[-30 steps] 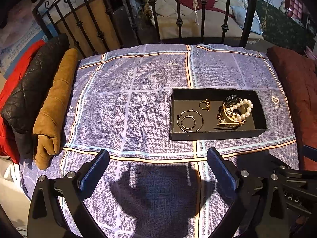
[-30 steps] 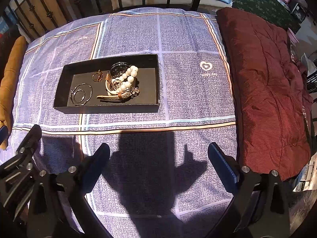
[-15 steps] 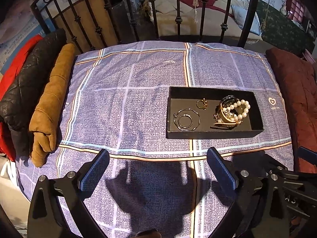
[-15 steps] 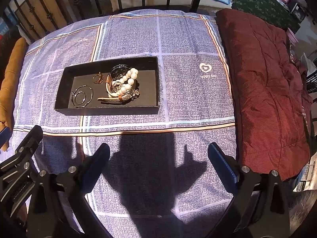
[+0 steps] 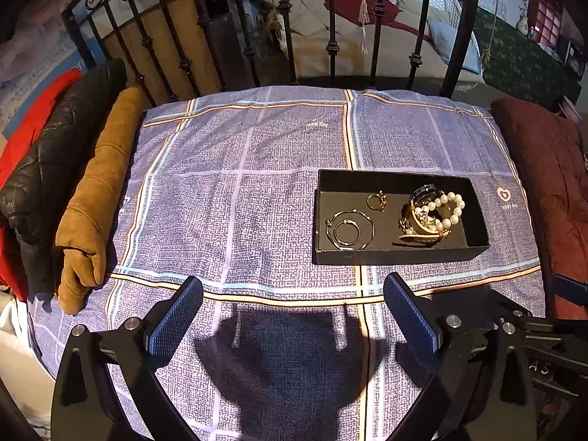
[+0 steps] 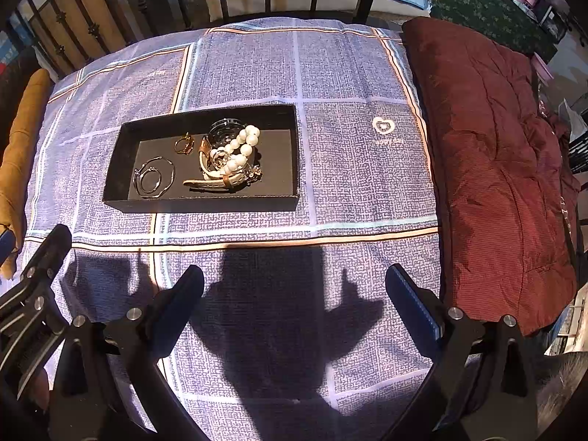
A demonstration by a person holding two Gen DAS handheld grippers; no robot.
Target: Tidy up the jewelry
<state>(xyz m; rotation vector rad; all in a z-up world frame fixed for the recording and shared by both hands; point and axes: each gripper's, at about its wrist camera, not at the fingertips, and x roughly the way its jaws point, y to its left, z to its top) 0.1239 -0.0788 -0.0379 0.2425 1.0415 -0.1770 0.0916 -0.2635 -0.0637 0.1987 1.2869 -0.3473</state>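
Observation:
A shallow black tray [image 5: 389,255] [image 6: 205,204] sits on the purple checked bedcover. Inside it lie thin silver bangles [image 5: 349,229] [image 6: 152,178], a small gold ring [image 5: 376,201] [image 6: 183,144], and a heap with a white pearl bracelet [image 5: 450,207] [image 6: 240,149] and a watch with a pale strap [image 6: 211,182]. My left gripper [image 5: 294,316] hangs open over the cover, short of the tray and left of it. My right gripper [image 6: 294,305] is open too, nearer than the tray's front wall. Neither holds anything.
A black iron bedstead [image 5: 330,36] rises behind the cover. A tan rolled garment [image 5: 95,198] and a black quilted jacket [image 5: 47,161] lie along the left edge. A dark red quilt [image 6: 492,169] fills the right side. The other gripper's frame [image 6: 33,305] shows at lower left.
Both grippers have drawn back and up a little, so the tray looks slightly smaller and farther. The jewelry in the tray has not moved. Both stay open.

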